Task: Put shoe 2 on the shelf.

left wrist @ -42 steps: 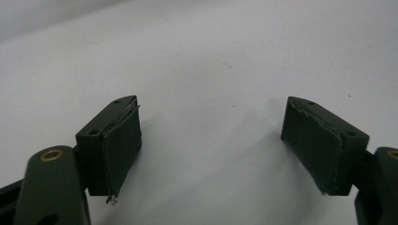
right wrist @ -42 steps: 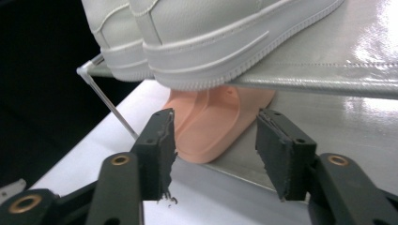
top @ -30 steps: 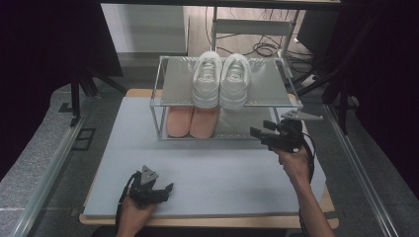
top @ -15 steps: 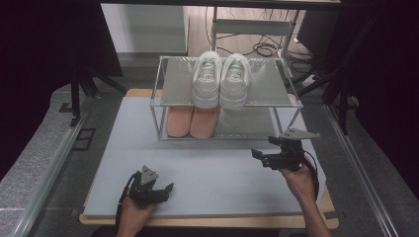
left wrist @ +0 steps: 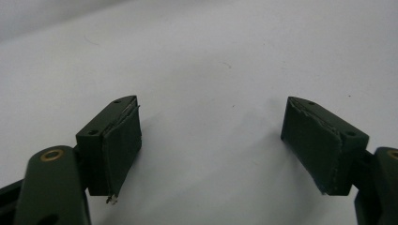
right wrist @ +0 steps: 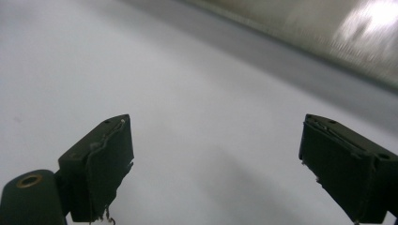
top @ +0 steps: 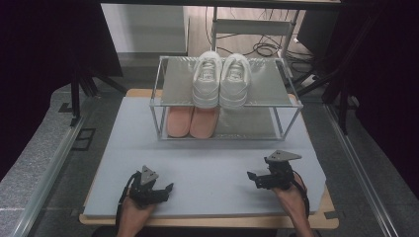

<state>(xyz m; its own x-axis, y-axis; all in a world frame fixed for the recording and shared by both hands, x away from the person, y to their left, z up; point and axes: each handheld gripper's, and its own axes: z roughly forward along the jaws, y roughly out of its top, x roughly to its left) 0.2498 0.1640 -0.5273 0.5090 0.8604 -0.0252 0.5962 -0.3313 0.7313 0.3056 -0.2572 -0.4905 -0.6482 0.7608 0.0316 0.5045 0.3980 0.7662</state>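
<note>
Since earlier pic our right gripper (top: 253, 178) dropped from beside the rack (top: 225, 101) to the mat (top: 212, 168), jaws just been opening, now wide, nothing between. Left gripper (top: 165, 189) wide too, empty, near front edge. White shoes (top: 220, 79) on top shelf, well apart from both.

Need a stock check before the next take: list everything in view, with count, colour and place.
White shoes: 2, white, side by side on the rack's top shelf.
Pink shoes: 2, pink, side by side on the lower shelf, left part.
Rack: 1, silver metal, two shelves, far end of the mat.
Mat: 1, pale grey, on the table.
Table: 1, wood edge under the mat.
Cables: several, black, on the floor behind the rack.
Left gripper: 1, black, near left of the mat, open, nothing in it.
Right gripper: 1, black, near right, open, nothing in it.
</note>
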